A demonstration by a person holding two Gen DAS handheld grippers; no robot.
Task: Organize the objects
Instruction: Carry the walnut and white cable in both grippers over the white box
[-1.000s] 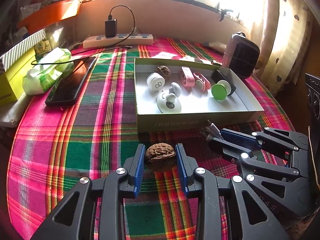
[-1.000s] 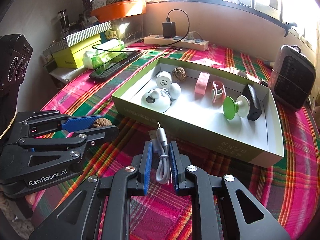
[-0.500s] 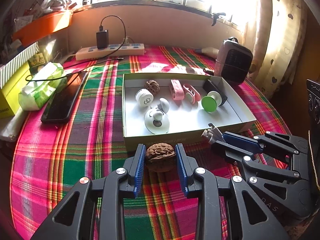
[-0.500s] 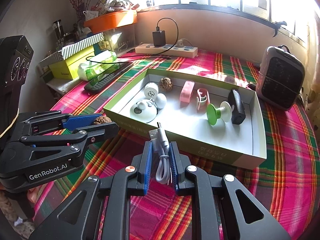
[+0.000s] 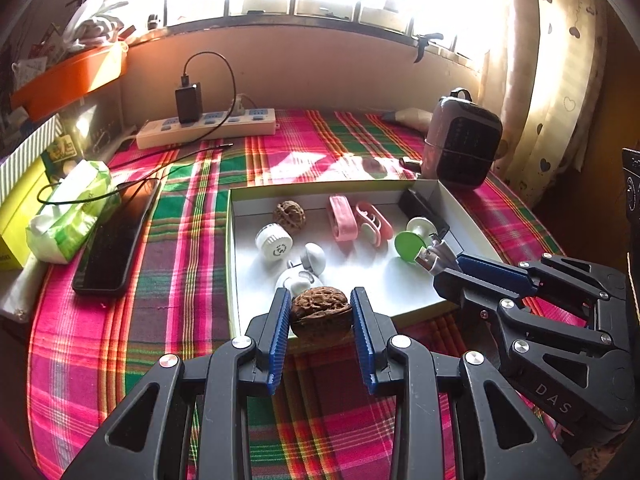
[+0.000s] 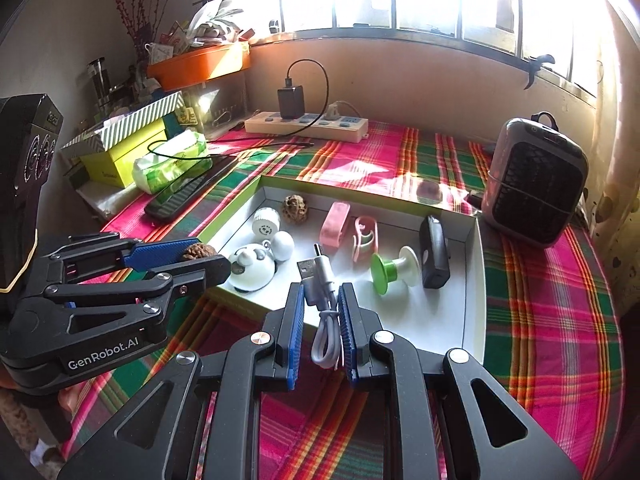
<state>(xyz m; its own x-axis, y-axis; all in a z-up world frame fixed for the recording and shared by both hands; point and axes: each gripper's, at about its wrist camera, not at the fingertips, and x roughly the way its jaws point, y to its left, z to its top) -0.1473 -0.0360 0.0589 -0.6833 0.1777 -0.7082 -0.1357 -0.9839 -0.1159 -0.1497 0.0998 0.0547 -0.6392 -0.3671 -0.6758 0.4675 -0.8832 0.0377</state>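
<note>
My left gripper is shut on a brown walnut and holds it in the air over the front wall of the open green-and-white box. My right gripper is shut on a coiled grey USB cable, lifted over the box's front wall. In the box lie a second walnut, a white round gadget, a white panda toy, pink clips, a green suction holder and a black device.
The plaid tablecloth carries a black phone, a tissue pack, a power strip with charger and a small heater. Yellow and striped boxes stand at the left edge.
Both grippers have risen and moved forward with their loads, from the cloth in front of the box up to above its front wall.
</note>
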